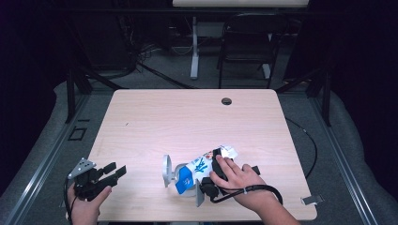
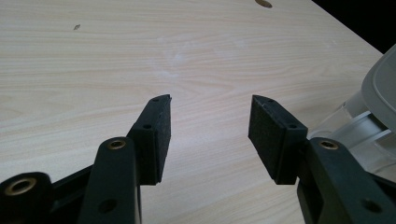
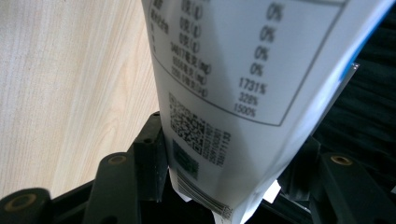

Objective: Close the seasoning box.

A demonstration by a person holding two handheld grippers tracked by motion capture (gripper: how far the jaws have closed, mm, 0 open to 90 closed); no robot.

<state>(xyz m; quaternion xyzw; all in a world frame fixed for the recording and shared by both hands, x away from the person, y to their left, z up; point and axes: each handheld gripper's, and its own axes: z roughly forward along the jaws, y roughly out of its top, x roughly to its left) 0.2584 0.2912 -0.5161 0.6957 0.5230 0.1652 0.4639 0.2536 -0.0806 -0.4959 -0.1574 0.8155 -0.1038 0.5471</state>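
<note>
High view: right gripper (image 1: 212, 174) at the near edge of the table (image 1: 187, 117), clamped on a white-and-blue pouch (image 1: 202, 165). Pouch long axis runs near-left to far-right, near end tipped at a clear jar (image 1: 184, 180) whose grey lid (image 1: 166, 171) stands on edge just left of it. Left gripper (image 1: 115, 171) sits well apart at near left, pointing right toward the jar; it's the nearer free tool.

Left gripper view: jaws spread wide, nothing between them; lid (image 2: 380, 88) and jar (image 2: 359, 135) at the right edge.

Right gripper view: jaws wide but pressing both sides of the pouch (image 3: 243, 93), printed label facing the camera.
</note>
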